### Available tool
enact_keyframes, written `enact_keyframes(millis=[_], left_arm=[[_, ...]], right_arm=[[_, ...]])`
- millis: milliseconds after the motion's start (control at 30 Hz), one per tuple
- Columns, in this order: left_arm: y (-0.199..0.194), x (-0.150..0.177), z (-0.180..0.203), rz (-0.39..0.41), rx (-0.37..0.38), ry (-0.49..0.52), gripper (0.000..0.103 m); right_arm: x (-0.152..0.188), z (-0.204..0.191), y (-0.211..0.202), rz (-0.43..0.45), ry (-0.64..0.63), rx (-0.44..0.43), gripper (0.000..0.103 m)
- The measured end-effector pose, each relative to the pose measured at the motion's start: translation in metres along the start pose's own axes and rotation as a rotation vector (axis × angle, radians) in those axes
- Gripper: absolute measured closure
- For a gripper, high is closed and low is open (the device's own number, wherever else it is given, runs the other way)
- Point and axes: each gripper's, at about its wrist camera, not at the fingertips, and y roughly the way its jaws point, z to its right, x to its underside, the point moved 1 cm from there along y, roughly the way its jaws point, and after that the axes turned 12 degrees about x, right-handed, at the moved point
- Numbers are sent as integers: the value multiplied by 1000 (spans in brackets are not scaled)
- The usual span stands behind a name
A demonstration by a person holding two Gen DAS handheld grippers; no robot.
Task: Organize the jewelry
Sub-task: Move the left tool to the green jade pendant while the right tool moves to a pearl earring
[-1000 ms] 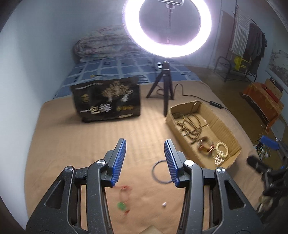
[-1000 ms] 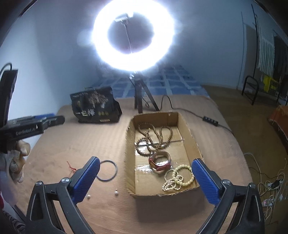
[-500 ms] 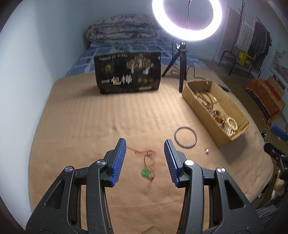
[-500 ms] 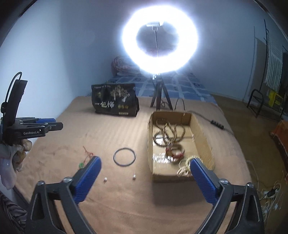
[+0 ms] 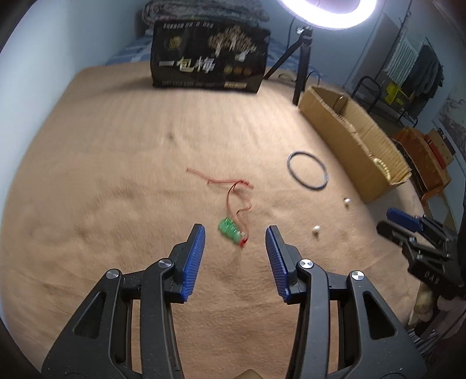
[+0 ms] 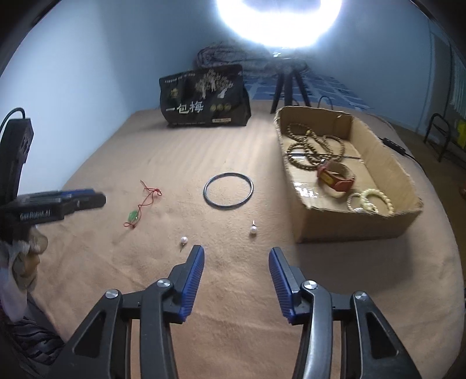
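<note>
"一包梅" on black bag (image 6: 205,97)

A home bedroom: blanket-covered bed (image 6: 233,291), rolled quilt (image 5: 204,11), clothes rack (image 5: 419,67).

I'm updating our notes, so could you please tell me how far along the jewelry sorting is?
Done: bead strands and bracelets lie in the cardboard box. In hand: nothing; the left gripper hangs open by the green pendant, and the right gripper, jaws just closing, is empty. Left: the pendant, dark bangle and two pearl earrings.

Both wrist cams low, angled down; share blanket (image 5: 116,175), box (image 6: 349,224).
</note>
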Motion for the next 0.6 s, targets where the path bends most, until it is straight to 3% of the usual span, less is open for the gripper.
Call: enact_keyframes(millis=[67, 233, 367, 600], left_arm=[[7, 1, -5, -8, 7, -16, 65], [16, 1, -13, -1, 28, -30, 65], [22, 2, -13, -3, 42, -23, 65], [32, 3, -12, -10, 54, -21, 65]], right_arm=[[-3, -3, 11, -8, -2, -11, 63], [-9, -6, 34, -25, 10, -14, 69], [-10, -2, 45, -20, 20, 25, 70], [-13, -2, 58, -27, 17, 11, 73]])
